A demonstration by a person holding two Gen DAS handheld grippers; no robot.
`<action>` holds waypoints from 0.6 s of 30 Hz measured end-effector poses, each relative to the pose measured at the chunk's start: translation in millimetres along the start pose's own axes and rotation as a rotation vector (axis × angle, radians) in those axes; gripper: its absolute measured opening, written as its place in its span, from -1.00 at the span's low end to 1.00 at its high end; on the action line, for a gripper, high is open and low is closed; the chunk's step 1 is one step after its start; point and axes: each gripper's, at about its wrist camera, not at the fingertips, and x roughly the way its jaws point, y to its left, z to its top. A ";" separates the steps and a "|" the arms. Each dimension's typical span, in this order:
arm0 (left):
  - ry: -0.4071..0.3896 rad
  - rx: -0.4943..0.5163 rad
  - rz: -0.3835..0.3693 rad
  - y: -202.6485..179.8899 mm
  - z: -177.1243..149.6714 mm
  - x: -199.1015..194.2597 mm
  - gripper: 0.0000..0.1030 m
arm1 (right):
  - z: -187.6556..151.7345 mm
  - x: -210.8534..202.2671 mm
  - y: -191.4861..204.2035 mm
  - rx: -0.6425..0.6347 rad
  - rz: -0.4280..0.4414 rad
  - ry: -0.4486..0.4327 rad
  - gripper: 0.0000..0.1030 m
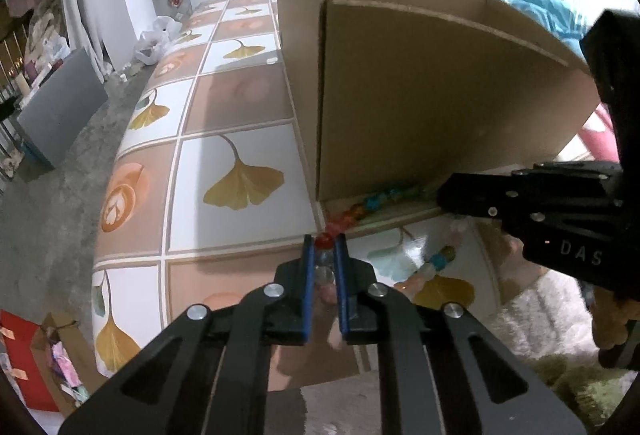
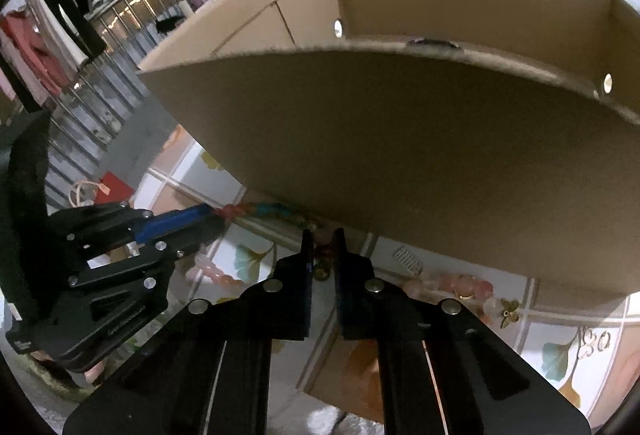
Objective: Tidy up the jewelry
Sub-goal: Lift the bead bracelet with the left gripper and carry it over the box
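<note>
A strand of coloured beads [image 1: 376, 199] lies on the tiled tabletop along the foot of an open cardboard box [image 1: 420, 83]. My left gripper [image 1: 325, 239] is shut on its red end, with beads showing between the blue pads. At the right of the left wrist view, my right gripper [image 1: 442, 197] reaches in to the strand's other end beside the box wall. In the right wrist view the right gripper [image 2: 323, 235] is shut on a few dark beads. The strand [image 2: 272, 211] runs left from there to the left gripper [image 2: 214, 215]. The box [image 2: 400, 139] fills the view above.
More jewelry lies on the ginkgo-patterned table [image 1: 240, 103]: a pink bead bracelet [image 2: 464, 285], a gold butterfly charm [image 2: 509, 312], a small silver comb-like piece [image 2: 407, 261] and pale beads [image 1: 438, 261]. The table's left edge drops to a grey floor [image 1: 60, 195].
</note>
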 end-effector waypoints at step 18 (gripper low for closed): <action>-0.139 -0.026 -0.132 -12.2 19.0 -80.9 -0.82 | 3.7 -75.9 -5.0 -0.048 0.121 -0.114 -0.86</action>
